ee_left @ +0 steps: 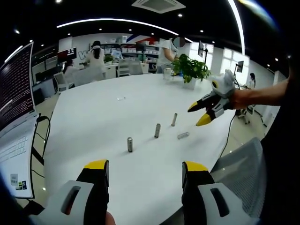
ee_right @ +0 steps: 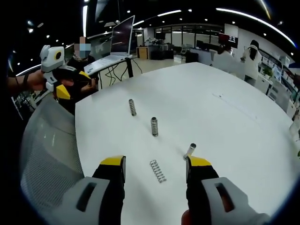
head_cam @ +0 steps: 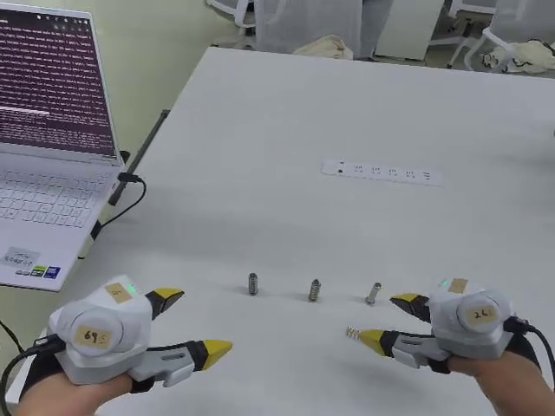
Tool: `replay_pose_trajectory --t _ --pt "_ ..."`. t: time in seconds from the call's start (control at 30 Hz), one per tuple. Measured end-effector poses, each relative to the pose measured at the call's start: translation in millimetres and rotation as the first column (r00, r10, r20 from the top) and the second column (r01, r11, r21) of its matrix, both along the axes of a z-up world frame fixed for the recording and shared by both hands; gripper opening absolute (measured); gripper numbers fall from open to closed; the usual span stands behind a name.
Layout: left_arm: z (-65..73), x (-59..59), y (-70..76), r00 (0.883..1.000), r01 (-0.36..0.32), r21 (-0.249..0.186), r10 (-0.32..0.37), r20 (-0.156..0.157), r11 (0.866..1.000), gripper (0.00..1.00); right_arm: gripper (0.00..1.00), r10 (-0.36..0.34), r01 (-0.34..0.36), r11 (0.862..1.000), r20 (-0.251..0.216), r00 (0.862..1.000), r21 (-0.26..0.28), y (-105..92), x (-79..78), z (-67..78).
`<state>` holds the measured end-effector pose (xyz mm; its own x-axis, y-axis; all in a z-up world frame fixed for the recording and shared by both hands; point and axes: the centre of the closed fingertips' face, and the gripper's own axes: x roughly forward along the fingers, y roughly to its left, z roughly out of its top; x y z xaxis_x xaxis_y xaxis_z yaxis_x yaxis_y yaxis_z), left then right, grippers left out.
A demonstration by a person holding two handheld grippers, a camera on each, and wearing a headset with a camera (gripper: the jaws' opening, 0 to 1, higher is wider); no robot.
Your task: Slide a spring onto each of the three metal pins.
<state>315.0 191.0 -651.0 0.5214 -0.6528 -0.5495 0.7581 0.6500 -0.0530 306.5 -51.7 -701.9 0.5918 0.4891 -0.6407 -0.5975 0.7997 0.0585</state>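
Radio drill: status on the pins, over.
Left hand-held gripper, right hand-held gripper open, empty. Left pin, middle pin sprung; right pin bare. Loose spring by right hand-held gripper. Nothing blocking.

Bright, even office light; head view sharp, gripper views bent by fisheye.

In the head view the white table [head_cam: 347, 113] is lit evenly from overhead and washes out slightly toward 12 o'clock. The pins [head_cam: 314, 290] near 6 o'clock cast only faint, short shadows, and the laptop screen [head_cam: 52, 78] at 10 o'clock glows, its text readable as lines. In both gripper views the ceiling strip lights [ee_left: 117, 20] burn as bright arcs from 10 to 2 o'clock. In the left gripper view the windows [ee_left: 227, 58] at 2 o'clock blow out. Straight edges bow hard toward the rims, far detail smears, and the nearest parts at 6 o'clock look soft.
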Motion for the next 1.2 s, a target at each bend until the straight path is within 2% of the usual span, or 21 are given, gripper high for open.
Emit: replay_pose_trajectory --t 0.47,0.67,0.93,1.2 --pt "-1.2 1.4 1.6 1.000 0.001 0.002 -0.001 -0.001 1.000 0.59 0.56 -0.114 0.113 0.993 0.046 0.992 0.035 -26.5 -25.3 18.7" --pt "-0.6 2.4 2.0 1.000 0.001 0.001 -0.001 -0.001 1.000 0.59 0.60 -0.139 0.137 0.990 0.038 0.990 0.035 -33.7 -37.8 16.2" --pt "-1.4 1.1 0.4 1.000 0.009 0.006 -0.009 -0.005 1.000 0.59 0.63 -0.165 0.163 0.985 0.039 0.986 0.047 -37.7 -53.0 20.1" --pt "-1.9 1.6 -3.1 1.000 0.020 0.010 -0.020 -0.008 1.000 0.59 0.67 -0.183 0.181 0.982 0.042 0.982 0.062 -40.9 -59.1 24.4"
